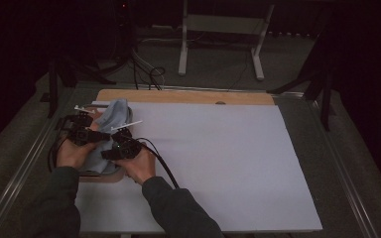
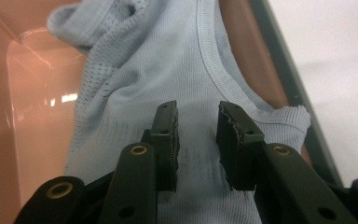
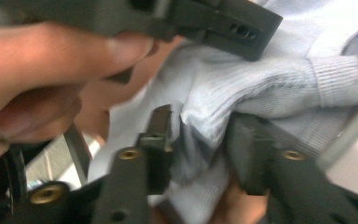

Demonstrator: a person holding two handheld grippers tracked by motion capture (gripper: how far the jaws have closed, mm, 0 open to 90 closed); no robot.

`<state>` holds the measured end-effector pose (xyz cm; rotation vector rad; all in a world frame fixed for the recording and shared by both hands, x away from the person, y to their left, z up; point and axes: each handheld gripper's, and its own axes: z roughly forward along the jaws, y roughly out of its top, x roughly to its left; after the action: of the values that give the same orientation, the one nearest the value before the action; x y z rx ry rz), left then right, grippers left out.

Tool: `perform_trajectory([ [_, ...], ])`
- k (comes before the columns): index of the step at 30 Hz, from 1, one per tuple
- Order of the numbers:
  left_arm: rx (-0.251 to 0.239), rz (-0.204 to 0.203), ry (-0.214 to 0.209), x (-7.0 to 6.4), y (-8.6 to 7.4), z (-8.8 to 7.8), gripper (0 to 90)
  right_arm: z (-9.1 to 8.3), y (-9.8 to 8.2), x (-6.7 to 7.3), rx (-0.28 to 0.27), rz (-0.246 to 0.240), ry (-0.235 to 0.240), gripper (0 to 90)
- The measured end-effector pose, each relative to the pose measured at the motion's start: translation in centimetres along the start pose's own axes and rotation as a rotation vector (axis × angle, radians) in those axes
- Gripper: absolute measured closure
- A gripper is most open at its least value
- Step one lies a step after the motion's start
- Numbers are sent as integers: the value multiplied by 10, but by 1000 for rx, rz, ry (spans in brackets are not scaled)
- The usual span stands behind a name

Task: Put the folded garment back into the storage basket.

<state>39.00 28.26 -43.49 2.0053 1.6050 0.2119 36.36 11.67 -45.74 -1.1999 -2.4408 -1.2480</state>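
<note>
One white sheet (image 1: 218, 158) covers most of the surface (image 1: 25, 163). At the sheet's left edge sits a pink tub (image 2: 32, 93), with a pale blue shirt (image 1: 115, 113) heaped in it and spilling over its rim. Both hands work at the tub. Left claw (image 2: 196, 135): jaws parted, resting on the ribbed cloth beside the neckline, pads not pressing. Right claw (image 3: 200, 140): jaws parted around a bunched fold of shirt; grip cannot be told.
</note>
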Motion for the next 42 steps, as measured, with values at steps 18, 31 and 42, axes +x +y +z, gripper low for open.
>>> perform_trajectory([
  [18,35,-29,118,-3,4,24,721,-85,-4,-35,-117,-65,-41,418],
  [31,36,-59,168,7,3,24,702,-114,-14,-58,-144,-75,-90,331],
  [42,-118,-65,98,-2,-3,9,328,-126,-21,-67,-172,-77,-108,227],
])
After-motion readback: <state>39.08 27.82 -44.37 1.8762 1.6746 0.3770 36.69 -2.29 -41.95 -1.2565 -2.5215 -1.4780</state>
